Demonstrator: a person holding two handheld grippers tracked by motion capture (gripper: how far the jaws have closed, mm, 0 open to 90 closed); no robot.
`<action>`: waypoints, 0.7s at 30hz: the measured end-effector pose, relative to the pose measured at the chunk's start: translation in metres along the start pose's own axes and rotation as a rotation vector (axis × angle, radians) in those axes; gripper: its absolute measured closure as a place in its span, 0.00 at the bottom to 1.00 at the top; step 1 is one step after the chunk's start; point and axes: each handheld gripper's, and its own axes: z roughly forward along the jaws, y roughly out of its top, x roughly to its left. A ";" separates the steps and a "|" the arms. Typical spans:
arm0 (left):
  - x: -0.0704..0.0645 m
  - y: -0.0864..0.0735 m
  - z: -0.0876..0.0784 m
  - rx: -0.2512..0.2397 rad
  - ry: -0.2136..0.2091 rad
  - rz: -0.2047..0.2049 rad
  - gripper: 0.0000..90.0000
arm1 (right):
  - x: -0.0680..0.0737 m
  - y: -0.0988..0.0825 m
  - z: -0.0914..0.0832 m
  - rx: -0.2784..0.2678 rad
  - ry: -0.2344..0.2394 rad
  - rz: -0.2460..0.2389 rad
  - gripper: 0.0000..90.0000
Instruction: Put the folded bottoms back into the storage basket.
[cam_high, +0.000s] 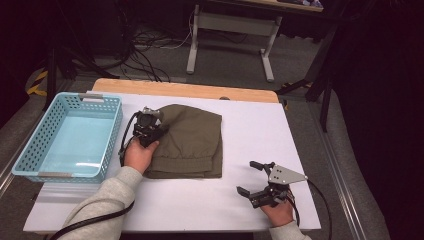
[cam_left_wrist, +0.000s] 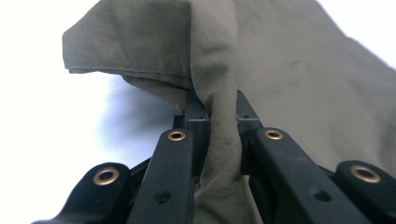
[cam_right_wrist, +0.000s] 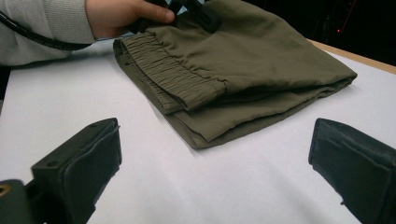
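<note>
A folded olive-green garment (cam_high: 192, 142) with an elastic waistband lies in the middle of the white table (cam_high: 260, 125). My left gripper (cam_high: 148, 129) sits at the garment's left edge. In the left gripper view a pinch of the green cloth (cam_left_wrist: 224, 116) is squeezed between the black jaws, so my left gripper (cam_left_wrist: 223, 119) is shut on the fabric, which lifts into a fold above it. My right gripper (cam_high: 248, 179) rests near the table's front right, open, with nothing between its jaws. In the right gripper view the garment (cam_right_wrist: 243, 70) lies beyond my right gripper (cam_right_wrist: 215, 158).
A light blue plastic basket (cam_high: 70, 137) stands empty at the table's left edge. Bare white tabletop stretches to the right of and in front of the garment. A wooden strip (cam_high: 185, 90) runs along the far edge, with cables and a desk frame on the floor beyond.
</note>
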 end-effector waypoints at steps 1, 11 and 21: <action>-0.001 0.001 -0.002 -0.006 -0.004 0.001 0.91 | 0.000 0.000 0.000 0.000 -0.001 0.000 0.03; -0.013 0.013 -0.022 -0.074 -0.050 0.021 0.91 | 0.000 0.000 0.000 -0.001 -0.001 0.002 0.03; -0.024 0.021 -0.040 -0.142 -0.093 0.040 0.91 | 0.000 0.000 0.000 -0.001 0.000 0.001 0.03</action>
